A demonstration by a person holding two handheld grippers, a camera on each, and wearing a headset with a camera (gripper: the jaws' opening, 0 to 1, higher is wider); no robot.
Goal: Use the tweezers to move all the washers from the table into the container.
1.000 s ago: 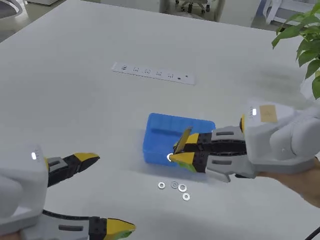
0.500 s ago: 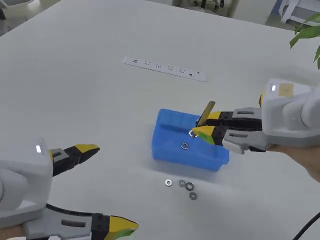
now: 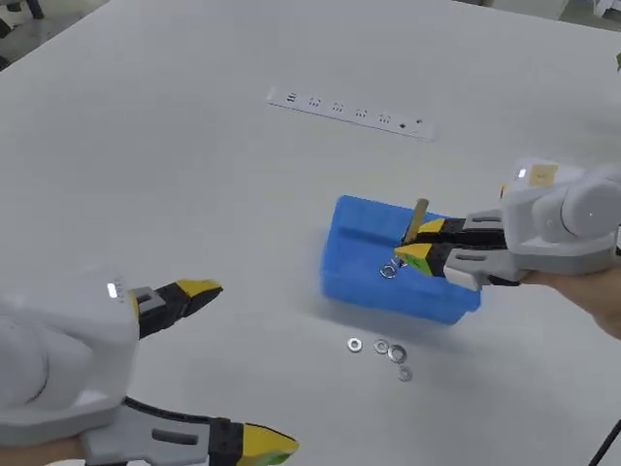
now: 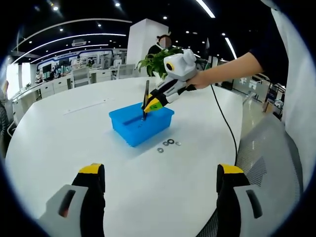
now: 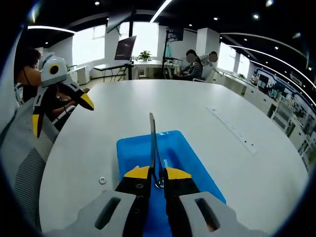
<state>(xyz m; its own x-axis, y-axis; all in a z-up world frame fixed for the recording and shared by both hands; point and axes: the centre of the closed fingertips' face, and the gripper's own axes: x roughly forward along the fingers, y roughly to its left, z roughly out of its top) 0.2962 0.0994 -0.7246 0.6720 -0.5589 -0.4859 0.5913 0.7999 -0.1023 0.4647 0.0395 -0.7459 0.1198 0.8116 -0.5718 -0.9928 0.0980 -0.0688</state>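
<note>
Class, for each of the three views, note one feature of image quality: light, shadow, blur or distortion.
Head view: even light, only a faint shadow by the container; the washers look soft. Left gripper view: the fisheye bows the table edge. Right gripper view: the windows glare white; the tweezers read clearly.

Blue container [image 3: 388,296]: rectangular, open-topped, flat on table [image 3: 194,146]. Tweezers [image 3: 418,219]: slim, metal, tilted, tips down inside the container at one washer [image 3: 388,271]. Four silver washers [image 3: 380,348] clustered on table, just beside container's near wall.
</note>
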